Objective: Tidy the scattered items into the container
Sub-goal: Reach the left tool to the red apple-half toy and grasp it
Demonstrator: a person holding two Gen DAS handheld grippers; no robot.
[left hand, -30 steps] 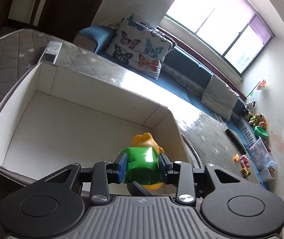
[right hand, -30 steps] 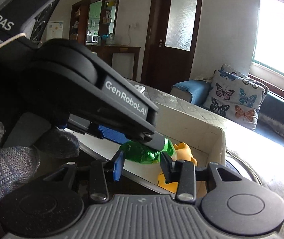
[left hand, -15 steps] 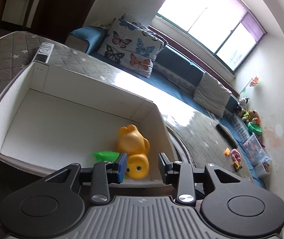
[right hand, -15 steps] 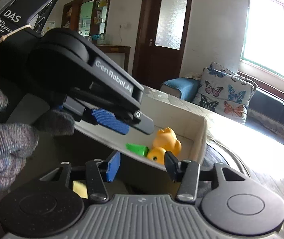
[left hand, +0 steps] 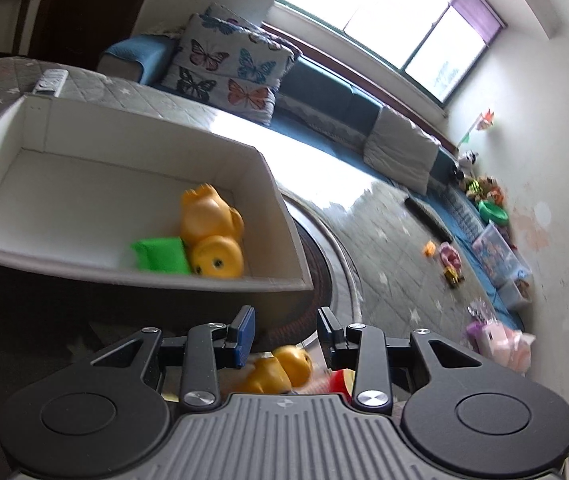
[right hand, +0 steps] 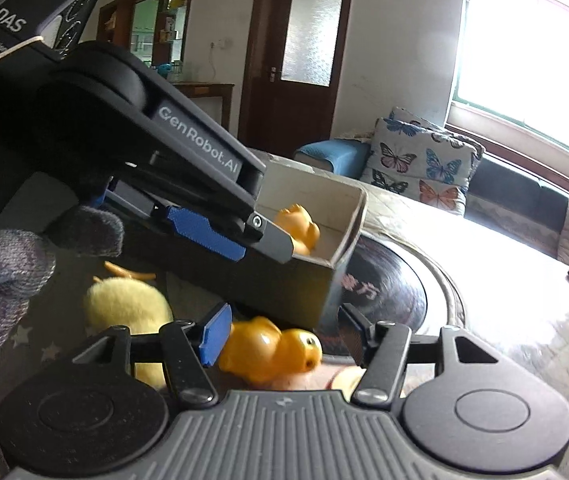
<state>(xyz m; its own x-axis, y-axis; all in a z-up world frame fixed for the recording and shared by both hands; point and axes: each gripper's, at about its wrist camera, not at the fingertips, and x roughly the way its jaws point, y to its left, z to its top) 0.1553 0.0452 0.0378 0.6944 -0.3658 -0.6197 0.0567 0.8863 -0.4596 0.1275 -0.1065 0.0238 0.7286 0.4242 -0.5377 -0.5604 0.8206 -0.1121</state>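
Container (left hand: 284, 216): a white-lined, straight-walled open box holding one glossy yellow duck (left hand: 210, 232) and a green packet (left hand: 160, 254), touching, in its near right corner. A second smooth yellow duck (right hand: 270, 348) lies outside on the star-quilted worktop (left hand: 396, 256), just beside the box's near wall. Fuzzy yellow plush (right hand: 124, 304) nearby. Left gripper (left hand: 284, 332) and right gripper (right hand: 284, 334): jaws released, empty.

A butterfly-print cushion (left hand: 228, 64) leans on the blue sofa (left hand: 336, 100) at upper centre. A bright window (left hand: 388, 12) fills the upper right. In the right wrist view, a dark wooden door (right hand: 304, 56) stands at top centre.
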